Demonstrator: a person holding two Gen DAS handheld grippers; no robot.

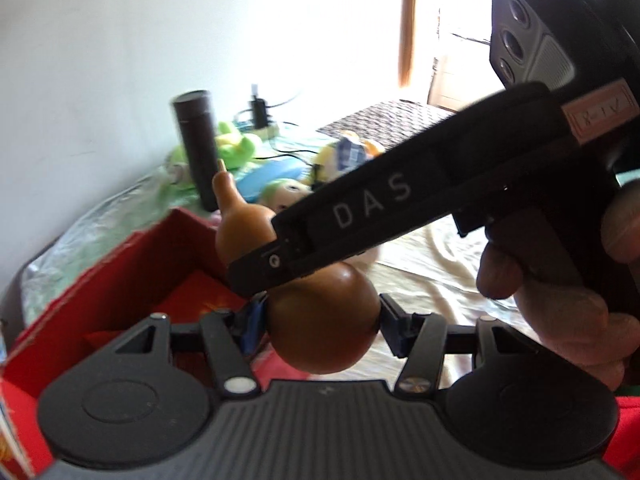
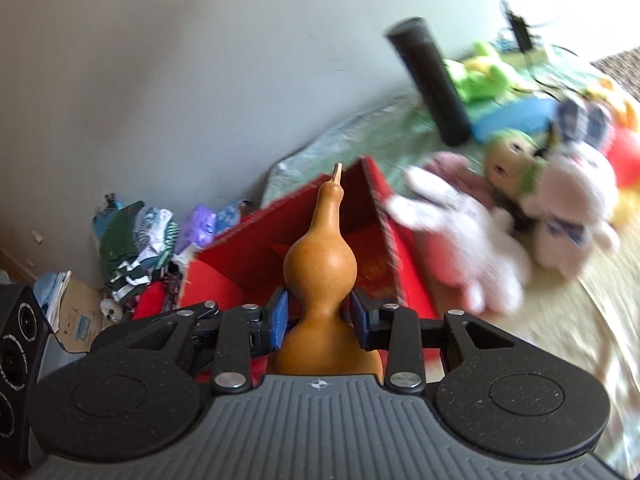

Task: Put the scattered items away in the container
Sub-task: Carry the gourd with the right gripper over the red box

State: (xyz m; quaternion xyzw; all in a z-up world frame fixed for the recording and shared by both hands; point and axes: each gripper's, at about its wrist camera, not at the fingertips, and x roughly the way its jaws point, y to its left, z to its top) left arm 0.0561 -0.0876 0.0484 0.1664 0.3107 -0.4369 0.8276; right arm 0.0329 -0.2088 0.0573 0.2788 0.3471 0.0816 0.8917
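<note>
Clamping the brown gourd (image 2: 320,276) at its narrow waist, the right gripper (image 2: 320,316) holds it above the red box (image 2: 240,276), stem toward 12 o'clock. The left gripper (image 1: 320,324) pinches the gourd's round lower bulb, jaws moderately spread.

Below me the bed (image 2: 568,344) is spread with a cream sheet, and a green cover lies farther back by the wall. On it sit an open red box (image 2: 404,240), a dark cylinder flask (image 2: 432,80), a white plush rabbit (image 2: 480,240), a green plush toy (image 2: 484,72) and a blue cushion (image 2: 520,114).
</note>
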